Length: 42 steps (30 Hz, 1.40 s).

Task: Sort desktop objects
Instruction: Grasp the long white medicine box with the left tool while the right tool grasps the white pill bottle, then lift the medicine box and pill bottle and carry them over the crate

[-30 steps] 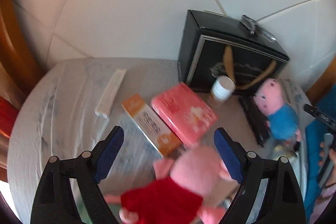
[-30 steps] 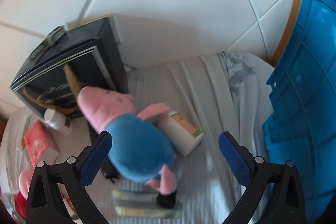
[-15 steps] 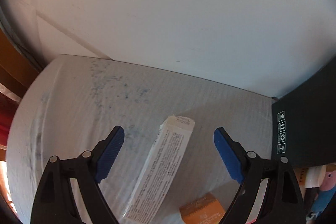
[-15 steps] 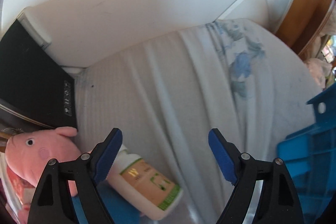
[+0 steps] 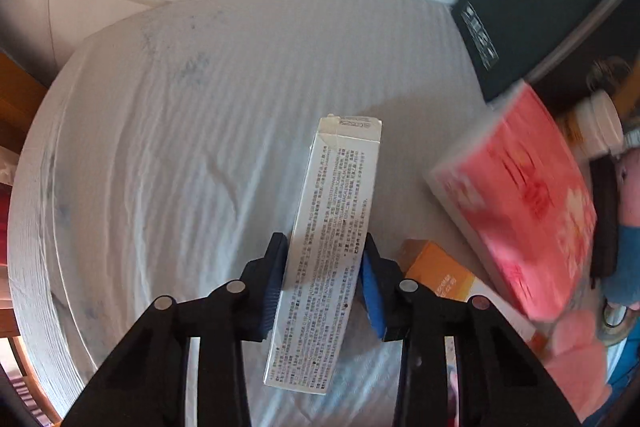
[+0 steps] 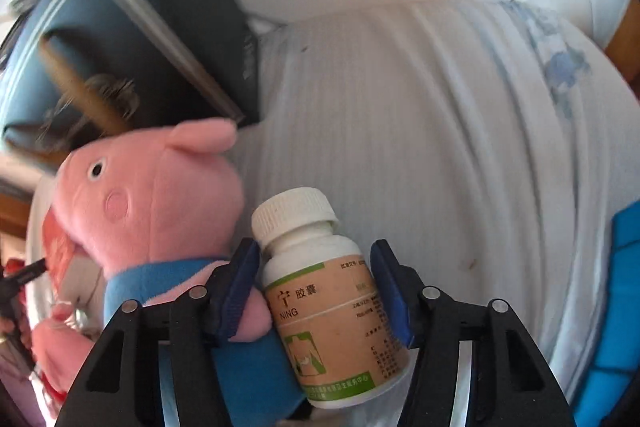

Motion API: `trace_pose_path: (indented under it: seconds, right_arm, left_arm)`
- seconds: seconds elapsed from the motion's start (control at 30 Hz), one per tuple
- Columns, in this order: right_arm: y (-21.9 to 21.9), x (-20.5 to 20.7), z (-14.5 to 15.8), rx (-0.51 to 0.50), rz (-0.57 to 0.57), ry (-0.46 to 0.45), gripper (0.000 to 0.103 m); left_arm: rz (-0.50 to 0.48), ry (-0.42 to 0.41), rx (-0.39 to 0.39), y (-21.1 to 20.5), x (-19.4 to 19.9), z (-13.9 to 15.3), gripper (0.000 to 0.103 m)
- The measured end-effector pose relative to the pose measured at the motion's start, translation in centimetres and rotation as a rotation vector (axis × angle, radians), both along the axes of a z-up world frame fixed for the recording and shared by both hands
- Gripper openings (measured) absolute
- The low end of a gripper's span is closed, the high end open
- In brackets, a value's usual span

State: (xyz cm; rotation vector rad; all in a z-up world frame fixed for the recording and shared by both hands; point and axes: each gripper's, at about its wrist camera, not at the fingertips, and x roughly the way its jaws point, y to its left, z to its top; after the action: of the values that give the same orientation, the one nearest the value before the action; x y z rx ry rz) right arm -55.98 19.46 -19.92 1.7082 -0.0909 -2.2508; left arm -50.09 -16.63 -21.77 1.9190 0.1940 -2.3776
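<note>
The left gripper (image 5: 323, 281) is clamped on a long white carton (image 5: 330, 239) covered in fine print, both blue pads pressing its sides near the middle, the carton pointing away over the white ribbed cloth (image 5: 192, 155) that covers the tabletop. To its right lie an orange box (image 5: 436, 271) and, just beyond that, a pink tissue pack (image 5: 520, 203) (blurred), with a black gift bag (image 5: 532, 11) standing behind. The right gripper (image 6: 316, 285) is narrowed around a white pill bottle (image 6: 320, 291) with a tan and green label; its pads sit against or just beside the bottle's shoulders, though whether the right pad actually touches is hard to tell. A pink pig plush in blue (image 6: 160, 211) leans against the bottle's left side, touching the left finger, and a blue bin (image 6: 616, 307) edges in at the right.
</note>
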Motion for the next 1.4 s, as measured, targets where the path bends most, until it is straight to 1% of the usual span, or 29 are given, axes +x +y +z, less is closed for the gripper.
trace_pose_path:
  seconds: [0.07, 0.2, 0.23, 0.3, 0.33, 0.4, 0.43, 0.5, 0.57, 0.67, 0.7, 0.73, 0.8, 0.87, 0.9, 0.97, 1.1, 1.23, 1.4]
  right_arm:
    - [-0.8, 2.1, -0.2, -0.028, 0.044, -0.023, 0.054]
    - [-2.8, 7.4, -0.2, -0.034, 0.127, -0.031, 0.054]
    - [-3.5, 9.0, -0.2, -0.034, 0.156, -0.038, 0.054]
    - [-4.8, 12.2, -0.3, 0.003, 0.208, -0.041, 0.053]
    - [-5.2, 13.8, -0.5, -0.018, 0.23, -0.064, 0.053]
    - [-5.8, 16.9, -0.6, -0.068, 0.276, -0.096, 0.053]
    - [-6.1, 18.4, -0.6, -0.065, 0.295, -0.093, 0.052]
    - [-6.6, 20.8, -0.2, -0.027, 0.319, -0.067, 0.052]
    - [-6.4, 22.3, 0.7, 0.003, 0.308, -0.021, 0.052]
    - [-5.5, 24.3, 4.0, 0.011, 0.295, 0.088, 0.052]
    - [-5.0, 24.5, 5.0, 0.003, 0.292, 0.115, 0.052]
    - [-4.6, 24.9, 6.2, -0.007, 0.292, 0.139, 0.052]
    - [-4.3, 26.1, 8.4, -0.017, 0.295, 0.183, 0.052]
    - [-3.8, 27.9, 10.1, -0.026, 0.302, 0.214, 0.052]
    - [-4.4, 28.6, 10.6, -0.033, 0.302, 0.229, 0.052]
    - [-3.7, 30.2, 12.4, -0.042, 0.305, 0.264, 0.052]
    - [-4.0, 33.1, 15.0, -0.045, 0.297, 0.335, 0.052]
    - [-4.1, 35.8, 17.9, -0.044, 0.282, 0.409, 0.052]
    - [-1.8, 38.8, 21.8, -0.038, 0.243, 0.512, 0.052]
  left_arm:
    - [-0.051, -0.009, 0.028, 1.6, 2.9, -0.2, 0.035]
    - [-0.15, -0.042, 0.07, 5.7, 8.9, -0.5, 0.035]
    - [-0.148, -0.041, 0.06, 6.2, 10.1, -0.3, 0.033]
    - [-0.143, -0.039, 0.085, 6.4, 12.5, 0.0, 0.032]
    - [-0.145, -0.032, 0.096, 6.4, 13.7, 0.3, 0.032]
    - [-0.171, 0.007, 0.104, 6.9, 16.0, 1.7, 0.032]
    - [-0.172, 0.024, 0.108, 7.1, 17.0, 2.5, 0.032]
    - [-0.179, 0.072, 0.09, 7.5, 18.8, 4.0, 0.032]
    - [-0.165, 0.134, 0.05, 7.4, 20.3, 5.7, 0.032]
    - [-0.15, 0.246, -0.008, 8.2, 22.2, 9.2, 0.032]
    - [-0.147, 0.28, -0.017, 8.7, 22.2, 10.6, 0.032]
    - [-0.147, 0.314, -0.023, 8.5, 23.1, 12.0, 0.032]
    - [-0.145, 0.367, -0.026, 9.7, 24.9, 14.2, 0.032]
    - [-0.142, 0.398, -0.002, 11.3, 25.8, 15.7, 0.032]
    - [-0.142, 0.414, 0.006, 11.9, 26.9, 16.3, 0.032]
    - [-0.147, 0.45, 0.006, 13.2, 28.8, 17.5, 0.032]
    - [-0.157, 0.511, 0.018, 16.5, 32.3, 20.1, 0.032]
    - [-0.178, 0.571, 0.025, 18.6, 34.9, 22.5, 0.032]
    - [-0.215, 0.628, 0.022, 20.9, 37.5, 24.9, 0.032]
